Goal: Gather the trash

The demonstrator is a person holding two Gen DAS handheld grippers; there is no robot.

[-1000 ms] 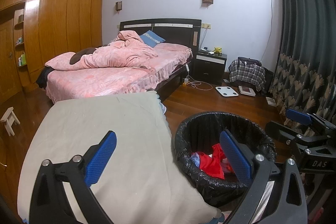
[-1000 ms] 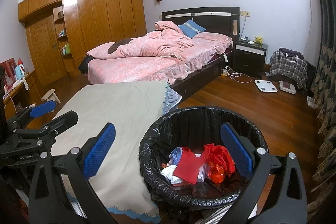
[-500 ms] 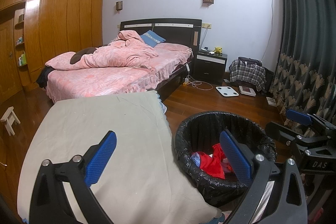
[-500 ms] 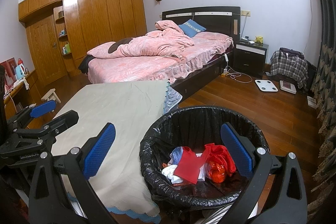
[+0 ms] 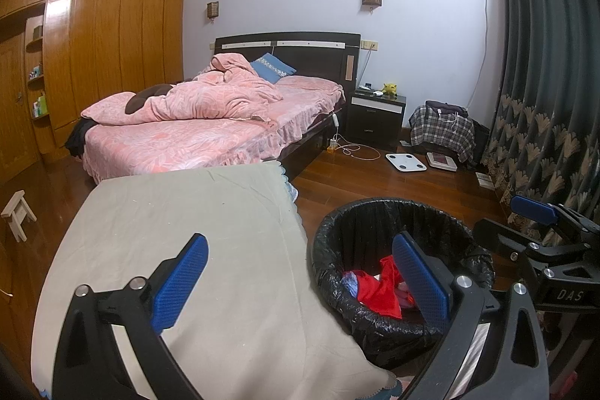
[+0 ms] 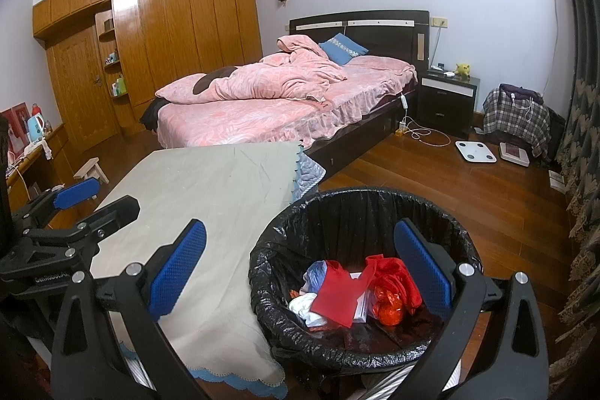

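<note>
The left gripper (image 5: 300,287) has a matte black frame whose two arms taper toward the fingers, each arm with a triangular cut-out near its base. Its fingers carry bright blue pads (image 5: 178,285) with a fine dimpled grid texture. Round silver screw heads sit at the pivots, two per arm. The right gripper (image 6: 300,283) is built the same: black frame, blue textured pads (image 6: 176,272), silver screws. Seen from the left wrist at 3 o'clock, its body bears white letters "DAS"; the left one's body, at 9 o'clock in the right wrist view, reads "GenRobot.AI".
</note>
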